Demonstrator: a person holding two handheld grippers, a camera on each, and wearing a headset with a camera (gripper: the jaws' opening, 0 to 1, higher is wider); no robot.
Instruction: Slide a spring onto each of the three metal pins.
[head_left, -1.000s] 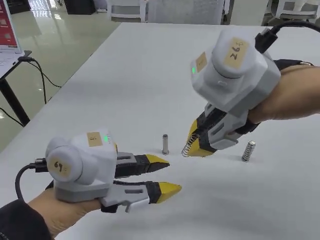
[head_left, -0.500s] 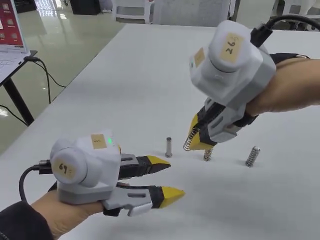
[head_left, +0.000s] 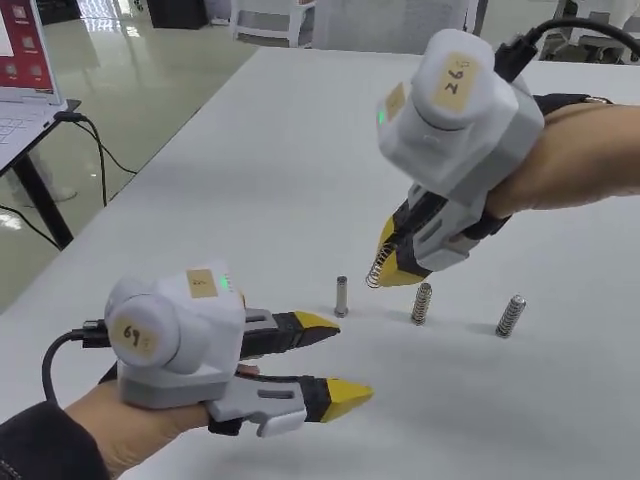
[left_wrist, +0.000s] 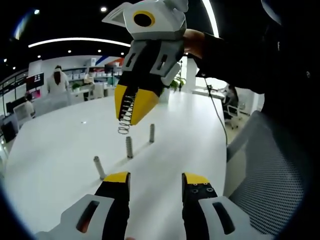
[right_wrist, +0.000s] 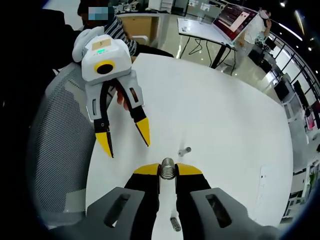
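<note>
Has spring (head_left: 377, 270) clamped in right gripper (head_left: 392, 265), lifted since a second ago, now near bare pin (head_left: 341, 297). Finds middle pin (head_left: 422, 302) and right pin (head_left: 510, 315) already sprung. Keeps left gripper (head_left: 340, 357) jaws apart, idle. Leaves one threading

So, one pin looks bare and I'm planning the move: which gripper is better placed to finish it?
Right. The right gripper is shut on a spring near the bare pin; the left gripper is open and empty.
</note>
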